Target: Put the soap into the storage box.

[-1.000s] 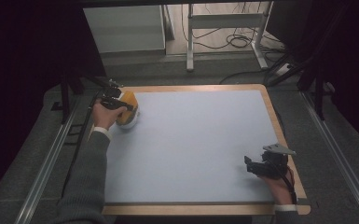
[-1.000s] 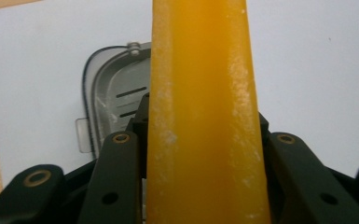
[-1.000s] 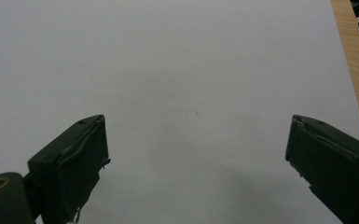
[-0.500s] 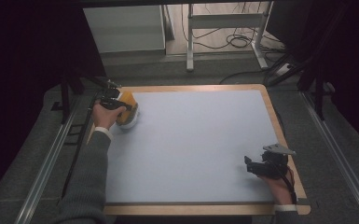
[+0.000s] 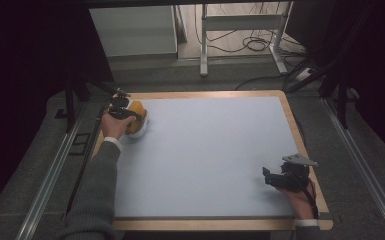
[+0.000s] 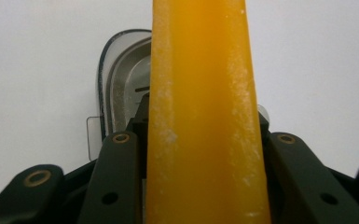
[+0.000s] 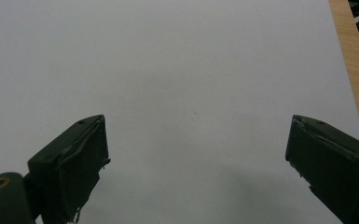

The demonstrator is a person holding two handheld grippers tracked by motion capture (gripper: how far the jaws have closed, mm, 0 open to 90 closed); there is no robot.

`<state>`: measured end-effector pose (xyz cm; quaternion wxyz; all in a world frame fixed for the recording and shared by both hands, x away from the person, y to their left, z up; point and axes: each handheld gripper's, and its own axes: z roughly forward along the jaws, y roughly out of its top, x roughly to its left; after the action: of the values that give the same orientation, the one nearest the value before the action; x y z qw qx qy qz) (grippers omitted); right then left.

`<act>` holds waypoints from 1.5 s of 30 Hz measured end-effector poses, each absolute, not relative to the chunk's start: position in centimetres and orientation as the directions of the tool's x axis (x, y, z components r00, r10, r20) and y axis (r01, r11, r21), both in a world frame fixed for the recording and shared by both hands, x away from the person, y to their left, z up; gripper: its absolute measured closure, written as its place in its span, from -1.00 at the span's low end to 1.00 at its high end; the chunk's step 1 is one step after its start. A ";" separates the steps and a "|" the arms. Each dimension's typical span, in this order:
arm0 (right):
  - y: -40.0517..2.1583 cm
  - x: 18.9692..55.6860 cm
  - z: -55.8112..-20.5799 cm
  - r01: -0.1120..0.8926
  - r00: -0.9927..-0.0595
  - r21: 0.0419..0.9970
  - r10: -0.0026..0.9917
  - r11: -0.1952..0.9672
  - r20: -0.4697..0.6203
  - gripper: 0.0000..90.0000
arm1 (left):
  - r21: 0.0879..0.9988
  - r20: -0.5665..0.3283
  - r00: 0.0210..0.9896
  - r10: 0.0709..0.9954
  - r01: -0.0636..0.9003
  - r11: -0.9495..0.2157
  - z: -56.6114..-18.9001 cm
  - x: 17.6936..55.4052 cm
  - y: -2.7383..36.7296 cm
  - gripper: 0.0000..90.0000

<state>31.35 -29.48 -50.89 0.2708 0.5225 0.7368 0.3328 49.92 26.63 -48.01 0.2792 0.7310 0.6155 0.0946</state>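
My left gripper [image 5: 130, 116] is at the far left corner of the table, shut on a thick orange-yellow slab [image 5: 138, 110]. In the left gripper view the slab [image 6: 205, 102] stands upright between the two jaws, with whitish dust on its face. Under it lies a pale rounded dish [image 6: 121, 84] with a grey inside; in the high view this white dish [image 5: 141, 130] sits just below the slab. My right gripper [image 5: 266, 176] rests low at the near right, open, with nothing between its fingers [image 7: 81, 154] and bare mat beneath.
A pale blue-grey mat [image 5: 215, 150] covers the table, framed by a wooden border [image 5: 300, 135]. Metal rails [image 5: 360, 165] run along both sides. Beyond the far edge stand a white cabinet [image 5: 132, 30], a metal stand [image 5: 240, 20] and floor cables [image 5: 260, 45].
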 end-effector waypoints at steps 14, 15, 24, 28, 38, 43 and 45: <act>-29.4 31.3 -50.9 0.590 -0.312 0.773 0.949 0.234 -0.049 -0.87 | 0.537 -0.180 0.216 0.960 0.839 -0.088 -47.0 49.1 27.5 -0.24; -29.4 31.3 -50.9 0.590 -0.312 0.773 0.949 0.234 -0.049 -0.87 | 0.539 -0.187 0.216 0.958 0.838 -0.084 -46.9 49.0 27.6 -0.25; -29.2 31.3 -51.0 0.597 -0.316 0.765 0.947 0.240 -0.051 -0.87 | 0.553 -0.158 0.221 0.962 0.827 -0.099 -46.1 47.2 28.7 -0.49; -28.9 31.3 -51.0 0.592 -0.320 0.767 0.946 0.245 -0.055 -0.87 | 0.606 -0.164 0.227 0.960 0.791 -0.084 -44.8 45.6 29.3 -0.51; -28.9 31.4 -51.0 0.593 -0.319 0.766 0.946 0.248 -0.060 -0.87 | 0.656 -0.198 0.355 0.914 0.741 -0.145 -44.3 42.7 28.1 -0.55; -28.9 31.4 -51.0 0.593 -0.317 0.767 0.947 0.246 -0.059 -0.87 | 0.678 -0.193 0.424 0.885 0.710 -0.193 -45.2 40.5 27.1 -0.55; -28.9 31.3 -51.0 0.593 -0.318 0.766 0.946 0.247 -0.058 -0.87 | 0.686 -0.197 0.452 0.870 0.698 -0.207 -45.6 39.6 26.7 -0.55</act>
<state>31.34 -28.87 -50.97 0.2686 0.5184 0.7424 0.3285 39.62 26.71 -45.58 0.3690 0.7679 0.5104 0.1168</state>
